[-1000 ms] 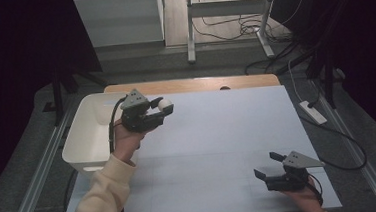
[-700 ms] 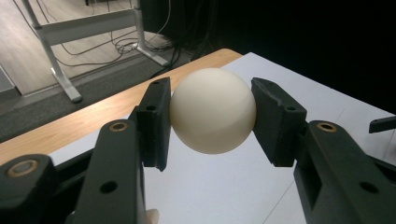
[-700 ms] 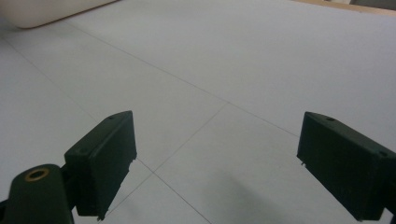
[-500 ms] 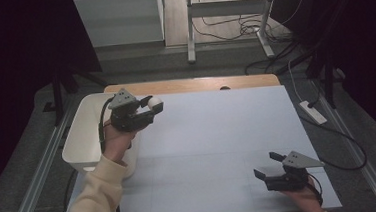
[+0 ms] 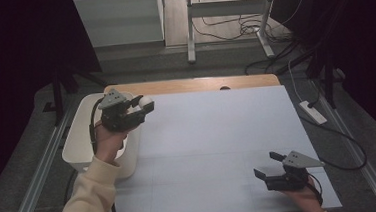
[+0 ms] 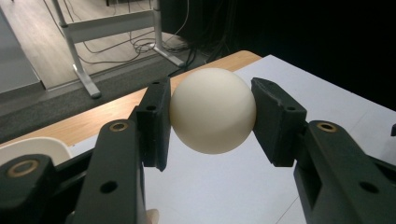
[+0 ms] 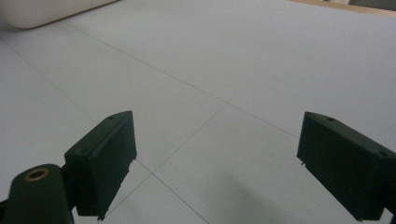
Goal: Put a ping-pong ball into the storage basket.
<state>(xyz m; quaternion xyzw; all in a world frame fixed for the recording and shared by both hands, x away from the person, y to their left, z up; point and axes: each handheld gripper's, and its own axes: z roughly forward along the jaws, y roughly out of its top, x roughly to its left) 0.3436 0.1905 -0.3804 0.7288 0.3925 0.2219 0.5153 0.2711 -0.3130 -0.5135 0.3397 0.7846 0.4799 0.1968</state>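
The left gripper (image 5: pixel 135 111) has drifted leftward over the last second and now hangs above the tabletop's (image 5: pixel 219 149) far left corner, at the rim of the white bin (image 5: pixel 79 151), jaws clamped on a cream ball (image 6: pixel 213 110). A drop into the bin seems likely next. The right gripper (image 5: pixel 270 168) waits wide apart and empty near the near right corner.
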